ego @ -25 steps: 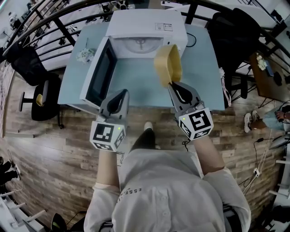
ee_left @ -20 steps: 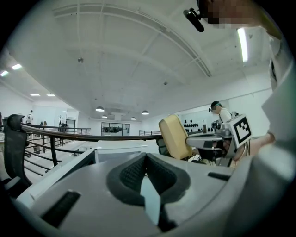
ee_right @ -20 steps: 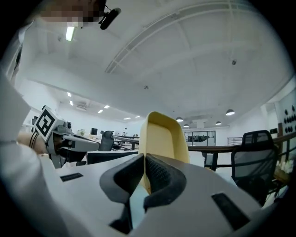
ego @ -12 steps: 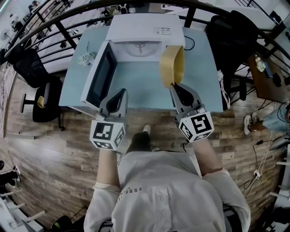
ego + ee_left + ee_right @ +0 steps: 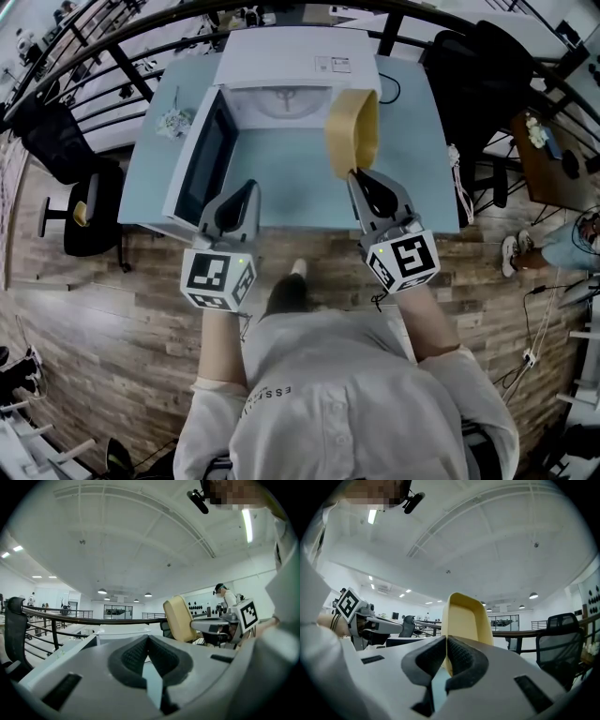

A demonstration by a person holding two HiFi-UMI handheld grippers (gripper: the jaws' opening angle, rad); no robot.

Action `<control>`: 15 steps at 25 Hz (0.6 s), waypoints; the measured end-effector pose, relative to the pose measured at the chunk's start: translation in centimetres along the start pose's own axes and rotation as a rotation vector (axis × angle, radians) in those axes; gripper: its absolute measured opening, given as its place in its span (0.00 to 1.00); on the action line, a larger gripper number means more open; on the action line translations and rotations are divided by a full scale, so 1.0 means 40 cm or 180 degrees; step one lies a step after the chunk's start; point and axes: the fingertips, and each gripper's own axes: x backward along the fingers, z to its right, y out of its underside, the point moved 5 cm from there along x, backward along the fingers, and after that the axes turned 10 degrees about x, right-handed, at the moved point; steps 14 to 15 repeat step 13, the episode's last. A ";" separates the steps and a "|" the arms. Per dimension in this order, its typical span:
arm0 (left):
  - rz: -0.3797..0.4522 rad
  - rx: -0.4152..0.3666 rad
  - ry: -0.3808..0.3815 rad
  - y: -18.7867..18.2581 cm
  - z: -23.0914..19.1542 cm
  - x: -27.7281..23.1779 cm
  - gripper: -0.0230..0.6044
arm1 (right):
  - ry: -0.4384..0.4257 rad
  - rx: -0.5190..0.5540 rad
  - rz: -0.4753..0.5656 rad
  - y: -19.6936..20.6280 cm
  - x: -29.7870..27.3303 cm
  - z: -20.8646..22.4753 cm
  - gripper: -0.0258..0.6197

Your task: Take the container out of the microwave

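Jaws of the right hand-held gripper (image 5: pixel 357 174) clamp the rim of the yellow container (image 5: pixel 352 131), held on edge over the bench (image 5: pixel 291 183), just outside the microwave (image 5: pixel 292 58). We note the door (image 5: pixel 201 155) swung wide open; left hand-held gripper (image 5: pixel 251 187) beside it, pinched closed, empty.

- The microwave (image 5: pixel 298 58) door (image 5: pixel 200 155) hangs wide open to the left and walls off that side of the table (image 5: pixel 281 178). The left claw (image 5: pixel 251 187) sits just beside its near edge.
- The bare table between the door and the container (image 5: pixel 352 131) is an open lane to the cavity.
- The container stands on edge in the right claw (image 5: pixel 355 174), in front of the cavity's right part.
- The table right of it looks free, maybe except a cable (image 5: pixel 396 84), which is hard to tell.
- A black chair (image 5: pixel 478 75) crowds the right edge.
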 end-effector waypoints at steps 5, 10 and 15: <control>-0.0024 -0.0008 0.0021 -0.004 -0.019 -0.019 0.03 | 0.0036 -0.0001 -0.0013 0.004 -0.026 0.007 0.08; -0.0004 -0.0069 0.0073 -0.019 -0.040 -0.024 0.03 | 0.0060 -0.0003 0.0003 0.001 -0.055 0.001 0.08; 0.0022 -0.0111 0.0116 -0.032 -0.051 -0.024 0.03 | 0.0075 -0.0022 -0.0005 0.000 -0.071 -0.006 0.08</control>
